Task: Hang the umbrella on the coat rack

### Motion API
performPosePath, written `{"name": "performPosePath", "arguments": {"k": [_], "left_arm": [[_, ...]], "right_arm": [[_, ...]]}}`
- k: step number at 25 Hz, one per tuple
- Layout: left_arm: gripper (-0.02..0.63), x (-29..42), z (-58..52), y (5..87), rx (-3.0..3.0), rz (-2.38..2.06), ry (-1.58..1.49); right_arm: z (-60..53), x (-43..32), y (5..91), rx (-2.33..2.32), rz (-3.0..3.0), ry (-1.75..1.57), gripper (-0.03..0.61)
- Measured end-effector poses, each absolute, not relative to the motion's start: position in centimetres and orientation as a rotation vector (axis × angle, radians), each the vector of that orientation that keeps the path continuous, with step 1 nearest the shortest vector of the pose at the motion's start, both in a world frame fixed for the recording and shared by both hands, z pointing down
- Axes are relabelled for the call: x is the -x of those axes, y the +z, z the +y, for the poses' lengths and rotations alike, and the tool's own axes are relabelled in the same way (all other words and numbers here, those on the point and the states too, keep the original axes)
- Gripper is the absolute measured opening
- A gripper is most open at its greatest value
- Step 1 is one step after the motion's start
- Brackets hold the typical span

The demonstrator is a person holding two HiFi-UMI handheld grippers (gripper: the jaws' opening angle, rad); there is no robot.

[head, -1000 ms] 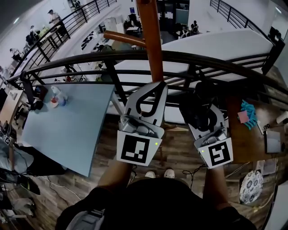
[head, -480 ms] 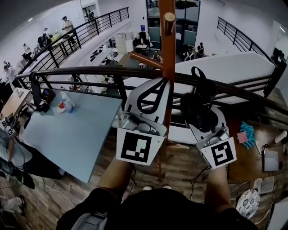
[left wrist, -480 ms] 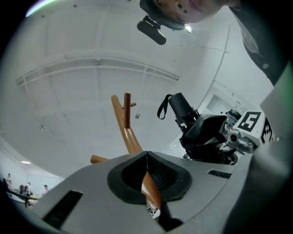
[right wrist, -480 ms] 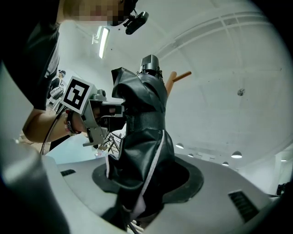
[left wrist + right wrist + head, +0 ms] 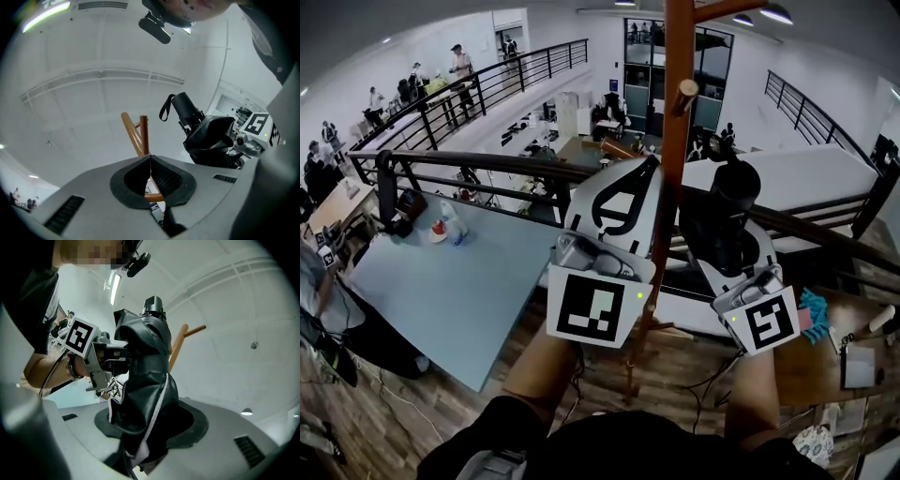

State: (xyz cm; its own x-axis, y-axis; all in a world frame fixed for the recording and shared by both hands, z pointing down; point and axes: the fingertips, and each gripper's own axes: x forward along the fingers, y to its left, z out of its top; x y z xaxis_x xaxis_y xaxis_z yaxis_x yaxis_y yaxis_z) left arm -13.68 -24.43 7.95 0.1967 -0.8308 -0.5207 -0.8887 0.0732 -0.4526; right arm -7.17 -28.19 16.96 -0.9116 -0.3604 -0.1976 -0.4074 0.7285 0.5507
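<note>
Right gripper clamps the umbrella — near the coat rack.

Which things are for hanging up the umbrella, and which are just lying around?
For the job: umbrella, coat rack, right claw holding the umbrella.
Just lying about: table, bottle, blue cloth.

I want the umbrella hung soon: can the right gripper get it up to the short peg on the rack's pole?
Probably yes. The right gripper clamps the umbrella right beside the rack pole. The peg juts out just above it on that same side, and nothing stands between them.
</note>
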Motion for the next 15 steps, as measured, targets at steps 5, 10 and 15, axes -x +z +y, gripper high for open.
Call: {"name": "performPosePath", "arguments": {"k": [5,10,15], "left_arm": [[0.012,14.2,-24.1,5.0,1.693,1.660,0.149],[0.012,14.6,-24.0,1.8,1.647,1.667,0.183],[0.012,14.7,-23.4,-1.1,1.608,1.638,0.194]], "right_arm": [[-28.6,7.3,14.4,0.602,2.819,0.951,0.219],[-29.8,6.5,11.2,0.593,2.771,0.941,0.219],[-31.9,6.0,8.9,0.638,2.733,0.939,0.219]]}}
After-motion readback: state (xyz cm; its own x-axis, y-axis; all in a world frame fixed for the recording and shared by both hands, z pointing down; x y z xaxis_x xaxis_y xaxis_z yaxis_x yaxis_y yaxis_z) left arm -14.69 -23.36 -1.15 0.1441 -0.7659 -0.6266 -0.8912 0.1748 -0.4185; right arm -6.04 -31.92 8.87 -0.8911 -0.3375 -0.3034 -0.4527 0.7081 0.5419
